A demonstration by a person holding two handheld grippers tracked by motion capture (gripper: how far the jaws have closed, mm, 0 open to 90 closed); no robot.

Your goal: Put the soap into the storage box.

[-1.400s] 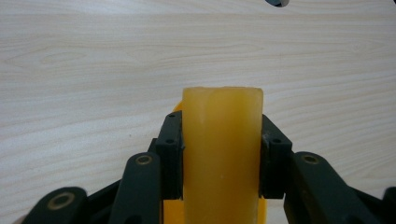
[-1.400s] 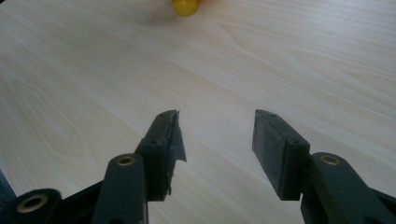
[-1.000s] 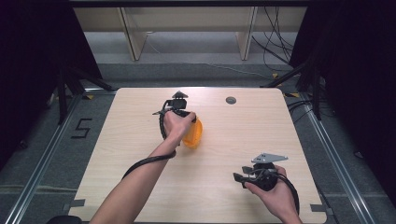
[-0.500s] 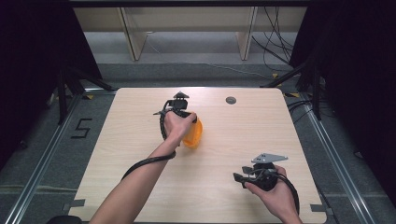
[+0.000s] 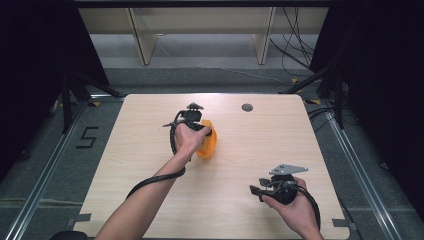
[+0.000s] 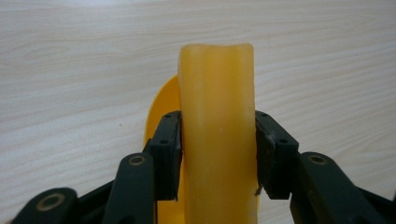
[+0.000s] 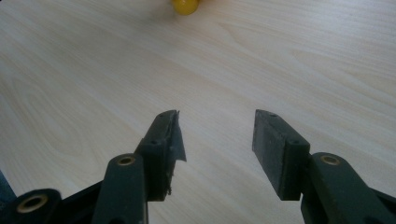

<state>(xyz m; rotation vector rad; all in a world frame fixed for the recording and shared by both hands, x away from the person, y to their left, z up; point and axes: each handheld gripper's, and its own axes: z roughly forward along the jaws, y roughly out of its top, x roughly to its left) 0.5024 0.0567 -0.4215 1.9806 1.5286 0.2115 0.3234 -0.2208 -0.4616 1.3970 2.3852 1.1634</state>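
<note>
Nearest the person, close to the table's [image 5: 150,210] near right corner, the right gripper [image 5: 256,191] rests low in the right hand [image 5: 295,212], jaws spread with nothing between them; its own view looks across bare wood toward a yellow speck at the far edge of that picture.

Farther in, around the middle of the table and toward its far edge, the left gripper [image 6: 218,154] is clamped on an orange-yellow plastic piece [image 6: 217,140]. Both pads press the flanks of an upright, channel-shaped part of it, and a rounded, flatter part curves out behind at the left. In the high view the left hand [image 5: 187,141] covers much of the piece [image 5: 209,142].

The plastic looks smooth and glossy, and the pads bite only its narrow sides, so it could slide or twist out if the hand tips or eases. Squeezing harder might pinch the channel in.

Whether the piece touches the table or hangs just above it I cannot tell, and its bottom is cut off. A small dark disc [image 5: 247,107] lies near the far edge; what it is stays unclear.
</note>
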